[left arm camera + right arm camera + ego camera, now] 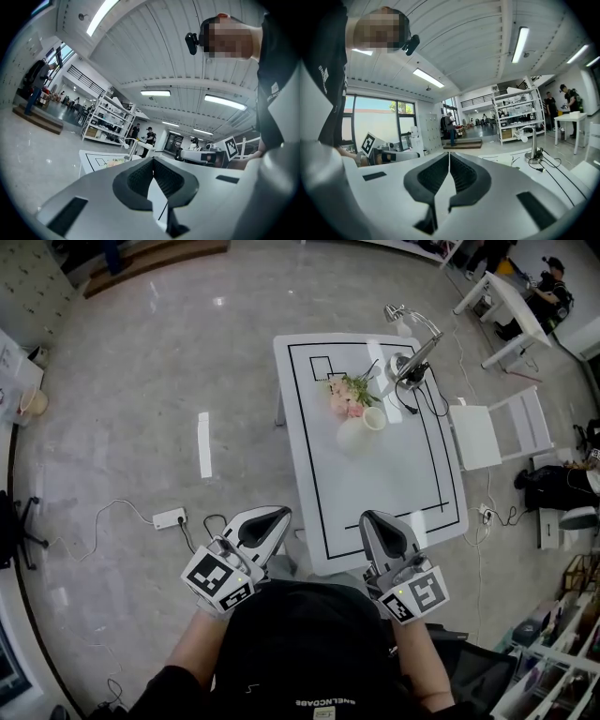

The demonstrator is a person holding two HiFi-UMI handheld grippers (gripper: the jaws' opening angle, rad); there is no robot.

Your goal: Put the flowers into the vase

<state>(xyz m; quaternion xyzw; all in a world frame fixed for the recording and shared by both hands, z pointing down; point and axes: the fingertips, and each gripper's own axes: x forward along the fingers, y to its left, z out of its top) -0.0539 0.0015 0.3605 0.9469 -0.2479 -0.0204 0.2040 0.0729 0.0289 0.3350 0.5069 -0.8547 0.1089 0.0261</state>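
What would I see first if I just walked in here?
The pink flowers lying at the far end of the white table, next to a white vase. Then the left gripper and the right gripper, close to the table's near edge, both shut and empty.

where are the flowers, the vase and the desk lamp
flowers [349,396], head view, on the pink blooms
vase [352,436], head view, on its white body
desk lamp [404,366], head view, on its round base
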